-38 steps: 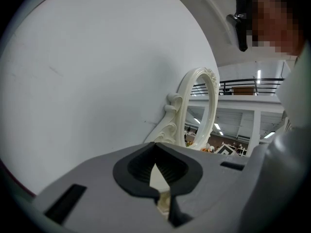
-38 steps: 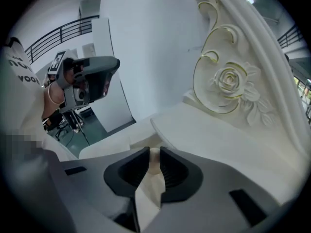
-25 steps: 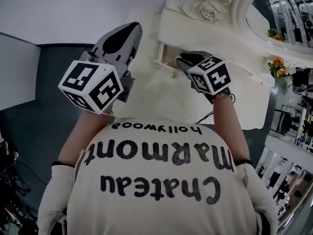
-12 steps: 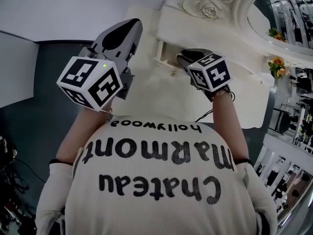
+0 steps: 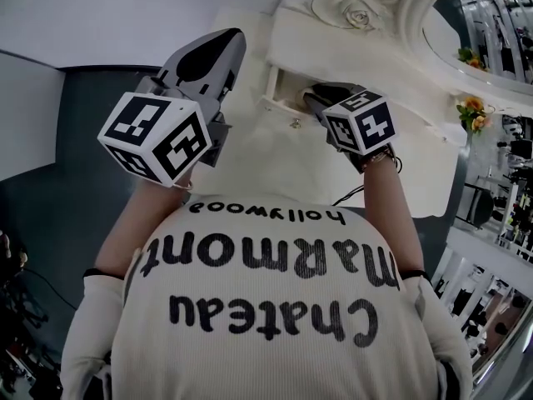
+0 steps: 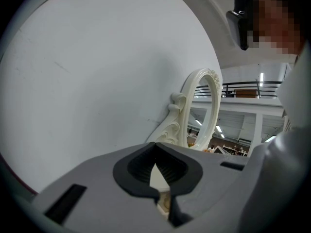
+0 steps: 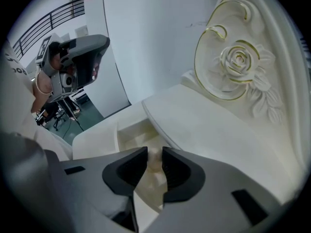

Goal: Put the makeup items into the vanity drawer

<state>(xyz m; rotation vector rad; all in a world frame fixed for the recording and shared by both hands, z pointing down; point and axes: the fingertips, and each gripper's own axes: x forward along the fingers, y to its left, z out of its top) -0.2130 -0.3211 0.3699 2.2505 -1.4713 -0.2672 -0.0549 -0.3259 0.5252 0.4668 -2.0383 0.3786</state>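
Right gripper (image 7: 154, 152) fingers are pinching a small pale cream makeup item (image 7: 154, 164), with the open cream vanity drawer (image 7: 127, 132) just beyond the fingertips. Left gripper (image 6: 155, 148) fingers are sitting closed, holding nothing.

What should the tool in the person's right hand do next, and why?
Probably it should lower a touch and open its jaws. The right gripper is closed on a small pale item, too blurred to name, and it hangs right over the open drawer of the vanity. Letting go there should drop the item inside. The left gripper is shut, empty and off to the side.
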